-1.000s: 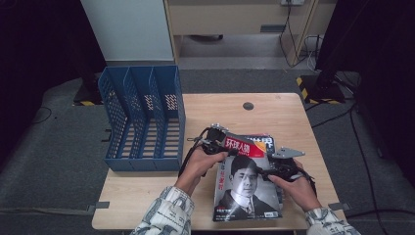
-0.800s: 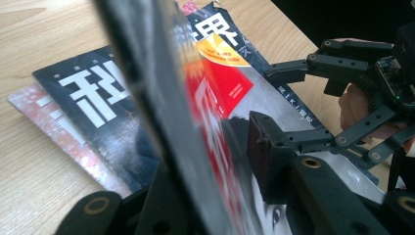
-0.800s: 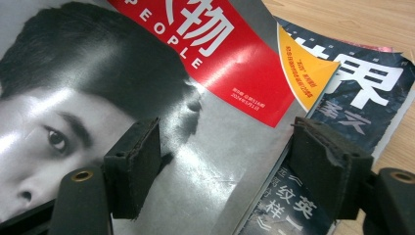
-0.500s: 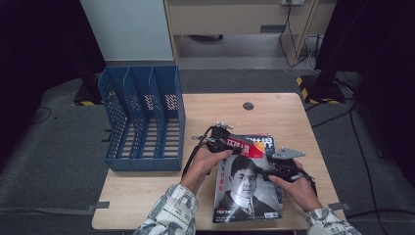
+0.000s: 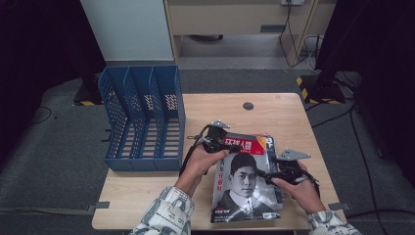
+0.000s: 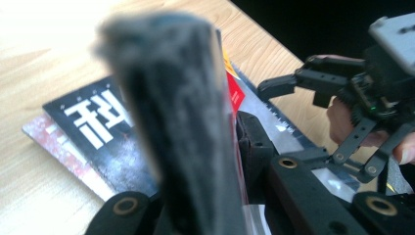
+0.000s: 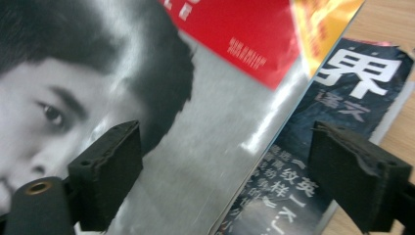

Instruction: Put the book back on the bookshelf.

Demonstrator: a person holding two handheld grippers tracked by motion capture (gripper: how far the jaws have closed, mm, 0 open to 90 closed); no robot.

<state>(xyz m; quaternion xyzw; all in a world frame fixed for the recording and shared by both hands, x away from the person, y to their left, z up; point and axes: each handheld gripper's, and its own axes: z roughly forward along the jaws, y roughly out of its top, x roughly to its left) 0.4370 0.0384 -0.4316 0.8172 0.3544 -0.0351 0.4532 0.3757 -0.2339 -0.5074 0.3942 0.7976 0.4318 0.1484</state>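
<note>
- Surface (image 5: 274, 105): a light wooden top carrying a stack of magazines on its near right part and a blue file rack (image 5: 144, 117) with three open compartments at its left.
- Top magazine (image 5: 247, 181): lies face up with a black-and-white portrait cover and a red title band at its far end; its upper left corner is raised off the stack, as the left gripper view shows.
- Lower magazine (image 7: 352, 93): dark cover with white characters, lying under the top magazine and showing past its right edge in the right gripper view.
- Left tongs (image 5: 229, 145): held in the left hand (image 5: 200, 164), clamped on the upper left corner of the top magazine at the red title band; the left gripper view shows the page edge pinched between the two black jaws.
- Right tongs (image 5: 262, 174): held in the right hand (image 5: 301, 191), resting over the right edge of the top magazine, level with the portrait; the jaws have just been opening and stand wide apart, with the cover seen between them but no pad pressing on it.
</note>
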